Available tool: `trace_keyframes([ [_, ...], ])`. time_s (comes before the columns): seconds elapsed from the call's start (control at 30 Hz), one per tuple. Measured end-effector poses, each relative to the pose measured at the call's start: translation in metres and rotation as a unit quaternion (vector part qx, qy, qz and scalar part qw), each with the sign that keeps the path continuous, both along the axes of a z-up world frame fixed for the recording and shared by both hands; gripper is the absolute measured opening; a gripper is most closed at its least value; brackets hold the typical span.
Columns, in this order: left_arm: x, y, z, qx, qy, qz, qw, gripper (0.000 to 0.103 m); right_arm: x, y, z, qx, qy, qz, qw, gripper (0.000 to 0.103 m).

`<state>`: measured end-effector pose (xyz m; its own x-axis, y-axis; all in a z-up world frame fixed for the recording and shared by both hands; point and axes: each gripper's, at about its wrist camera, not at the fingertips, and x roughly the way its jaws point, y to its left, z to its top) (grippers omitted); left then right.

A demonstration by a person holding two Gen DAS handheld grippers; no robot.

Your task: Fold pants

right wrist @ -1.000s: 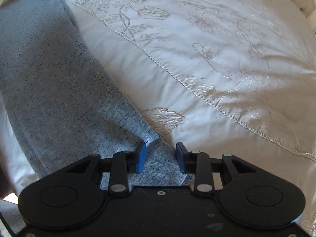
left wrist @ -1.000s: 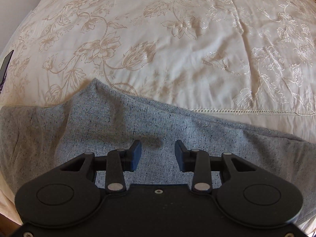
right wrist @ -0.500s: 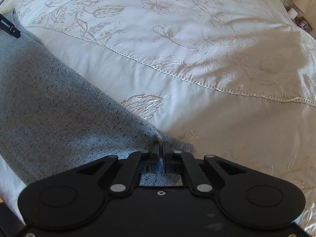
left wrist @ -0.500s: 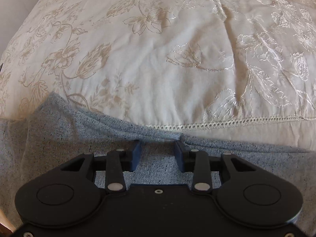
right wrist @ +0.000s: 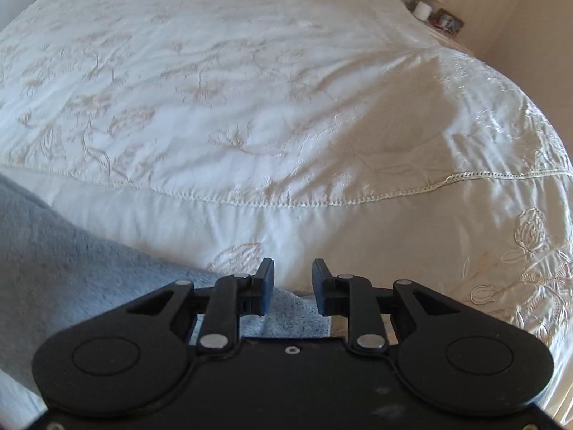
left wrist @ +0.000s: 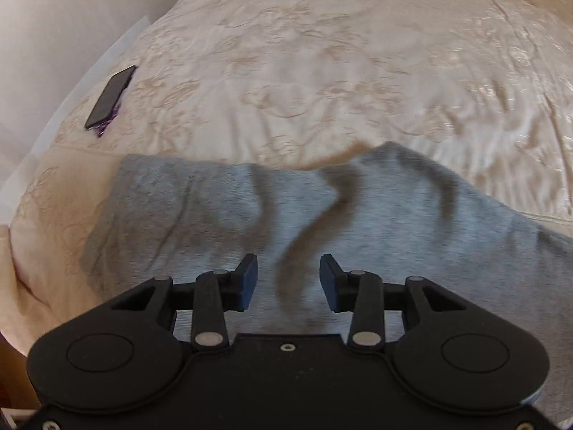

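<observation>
The grey speckled pants [left wrist: 222, 215] lie along the near edge of the bed, rumpled with dark folds in the middle. My left gripper [left wrist: 288, 281] is open and empty, hovering above the pants. In the right wrist view the pants [right wrist: 78, 268] fill the lower left, and one corner lies under the fingers. My right gripper [right wrist: 293, 285] is open and holds nothing, just above that corner.
A cream embroidered bedspread [left wrist: 340, 71] covers the bed, also shown in the right wrist view [right wrist: 232, 107]. A black phone [left wrist: 110, 96] lies near the bed's left edge. A nightstand with small items [right wrist: 437, 14] stands at the far right.
My right gripper was shut on the pants corner and has opened, letting it go. My left gripper has pulled back and up, showing more of the now rumpled pants.
</observation>
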<state>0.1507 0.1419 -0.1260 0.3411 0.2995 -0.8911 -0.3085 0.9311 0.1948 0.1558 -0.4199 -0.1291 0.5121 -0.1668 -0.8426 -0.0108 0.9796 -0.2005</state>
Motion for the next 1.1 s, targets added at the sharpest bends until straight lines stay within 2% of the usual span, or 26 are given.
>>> trace_keyframes([
  [0.1, -0.003, 0.058, -0.011, -0.015, 0.007, 0.049, 0.9987, 0.048, -0.01, 0.028, 0.01, 0.03, -0.01, -0.043, 0.999, 0.027],
  [0.2, -0.009, 0.108, -0.036, -0.032, 0.028, 0.091, 0.9949, 0.051, -0.02, 0.059, 0.013, 0.061, -0.002, -0.078, 0.995, 0.027],
  [0.27, -0.015, 0.134, -0.049, -0.094, 0.021, 0.107, 0.9896, 0.052, -0.028, 0.077, 0.012, 0.075, 0.005, -0.099, 0.992, 0.027],
  [0.33, -0.02, 0.144, -0.047, -0.122, 0.01, 0.119, 0.9853, 0.051, -0.035, 0.093, 0.01, 0.086, 0.013, -0.118, 0.989, 0.027],
  [0.43, -0.025, 0.137, -0.033, -0.12, -0.002, 0.134, 0.9838, 0.048, -0.048, 0.106, 0.007, 0.1, 0.019, -0.146, 0.984, 0.027],
  [0.53, -0.035, 0.114, -0.021, -0.085, -0.01, 0.098, 0.9915, 0.047, -0.067, 0.113, 0.006, 0.112, 0.022, -0.173, 0.978, 0.03],
  [0.6, -0.041, 0.099, -0.03, -0.042, 0.011, 0.066, 0.9969, 0.049, -0.078, 0.114, 0.005, 0.108, 0.013, -0.18, 0.978, 0.032],
  [0.67, -0.044, 0.097, -0.05, -0.037, 0.042, 0.056, 0.9969, 0.05, -0.091, 0.111, 0.005, 0.104, 0.003, -0.181, 0.978, 0.034],
  [0.77, -0.047, 0.095, -0.049, -0.034, 0.028, 0.069, 0.9966, 0.05, -0.107, 0.103, 0.004, 0.09, -0.006, -0.175, 0.98, 0.034],
  [0.87, -0.05, 0.085, -0.033, -0.029, 0.017, 0.08, 0.9962, 0.047, -0.118, 0.082, 0.003, 0.079, -0.019, -0.171, 0.982, 0.034],
  [0.93, -0.054, 0.07, -0.023, -0.031, 0.008, 0.086, 0.9957, 0.046, -0.123, 0.056, 0.001, 0.09, -0.02, -0.169, 0.981, 0.034],
  [1.1, -0.059, 0.0, -0.01, -0.046, -0.003, 0.075, 0.9962, 0.046, -0.118, -0.005, -0.001, 0.104, -0.029, -0.156, 0.982, 0.035],
])
